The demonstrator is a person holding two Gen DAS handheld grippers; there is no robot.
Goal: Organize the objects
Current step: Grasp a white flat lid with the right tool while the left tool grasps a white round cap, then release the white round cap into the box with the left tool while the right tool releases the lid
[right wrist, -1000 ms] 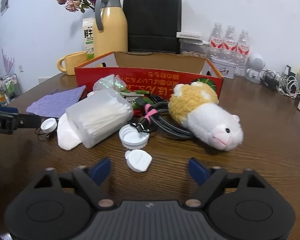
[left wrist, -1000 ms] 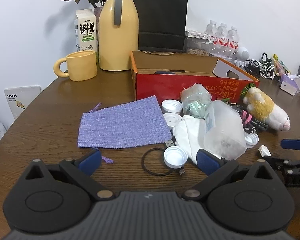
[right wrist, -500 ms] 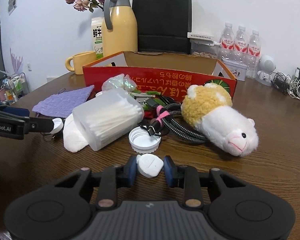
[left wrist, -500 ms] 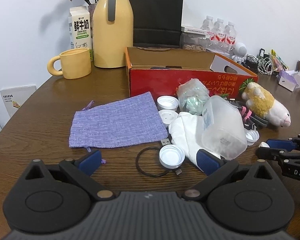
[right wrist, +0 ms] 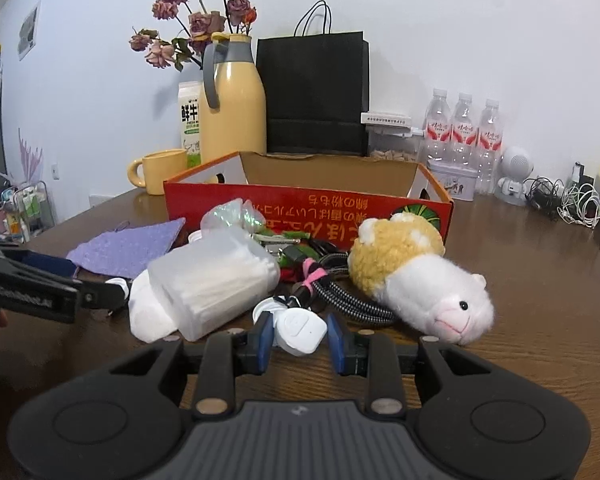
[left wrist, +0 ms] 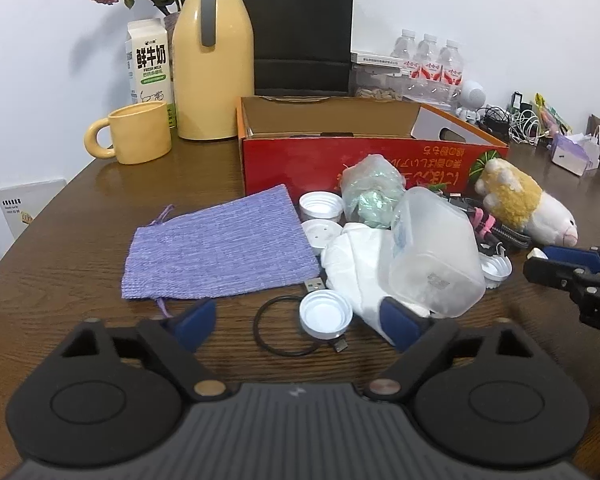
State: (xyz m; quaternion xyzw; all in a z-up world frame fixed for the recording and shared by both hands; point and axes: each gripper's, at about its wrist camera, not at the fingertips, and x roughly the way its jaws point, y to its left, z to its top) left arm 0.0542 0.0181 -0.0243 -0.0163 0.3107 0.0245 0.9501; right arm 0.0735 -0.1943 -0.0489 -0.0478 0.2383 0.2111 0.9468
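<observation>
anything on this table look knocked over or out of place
Yes. The clear plastic cotton-swab jar lies tipped on its side on a crumpled white cloth, lidless, with loose white screw caps scattered beside it. The red cardboard box stands upright.

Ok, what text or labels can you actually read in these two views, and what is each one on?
"鲜牛奶" and "FRESH MILK": milk carton.
"DA", cut off at the frame edge: right gripper, seen in the left wrist view.
Upside-down yellow characters: front of the red box; not legible.
Red labels on the water bottles: too small to read.
White lettering on the left gripper: blurred in the right wrist view.
</observation>
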